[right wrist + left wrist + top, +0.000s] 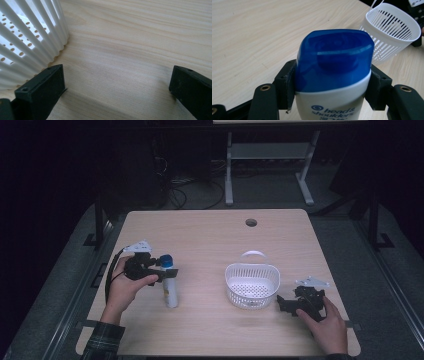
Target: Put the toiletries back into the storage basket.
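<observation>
Shampoo bottle (170,287), white with blue flip cap (334,58), standing upright toward the left edge of the desk (210,235), clamped just below the cap between the jaws of the left gripper (161,271). White slotted basket (251,285) with raised handle, right of centre, well apart from the bottle. Right gripper (281,301), resting low near the desk's right edge just beside the basket, jaws spread wide over bare wood, holding nothing.

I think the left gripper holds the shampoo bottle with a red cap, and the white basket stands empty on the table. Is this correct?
Not quite: the cap is blue, not red, as the left gripper view shows. The rest holds: the left gripper holds the shampoo bottle, and the white basket stands empty on the table.
</observation>
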{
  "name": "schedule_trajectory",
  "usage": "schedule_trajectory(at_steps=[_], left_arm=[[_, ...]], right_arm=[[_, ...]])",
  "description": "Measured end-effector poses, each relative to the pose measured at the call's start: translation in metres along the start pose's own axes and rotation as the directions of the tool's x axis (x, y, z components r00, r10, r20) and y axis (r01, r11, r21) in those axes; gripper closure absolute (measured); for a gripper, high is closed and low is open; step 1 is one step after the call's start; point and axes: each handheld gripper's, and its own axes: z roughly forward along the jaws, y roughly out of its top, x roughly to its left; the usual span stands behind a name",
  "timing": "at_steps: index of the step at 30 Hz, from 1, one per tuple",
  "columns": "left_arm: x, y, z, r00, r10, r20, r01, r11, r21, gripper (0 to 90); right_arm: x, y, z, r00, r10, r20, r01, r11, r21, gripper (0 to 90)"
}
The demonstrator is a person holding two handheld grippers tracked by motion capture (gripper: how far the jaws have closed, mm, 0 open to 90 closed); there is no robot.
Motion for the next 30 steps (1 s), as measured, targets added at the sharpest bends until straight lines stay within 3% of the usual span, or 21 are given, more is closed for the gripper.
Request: schedule_trajectory(at_steps=[15, 22, 30], left_arm=[[-0.002, 0.003, -0.007, 0.9986, 0.042, 0.033, -0.039, 0.9954, -0.088, 36.2], [-0.007, 0.008, -0.012, 0.9968, 0.057, 0.055, -0.049, 0.9886, -0.142, 36.2], [-0.011, 0.014, -0.013, 0.9952, 0.073, 0.065, -0.061, 0.9839, -0.168, 36.2]], right_arm=[[0.0, 0.0, 0.0, 1.0, -0.001, 0.0, 0.001, 1.0, 0.0, 0.0], [0.0, 0.0, 0.0, 1.0, 0.0, 0.0, 0.0, 1.0, 0.0, 0.0], [0.0, 0.0, 0.0, 1.0, 0.001, 0.0, -0.001, 1.0, 0.0, 0.0]])
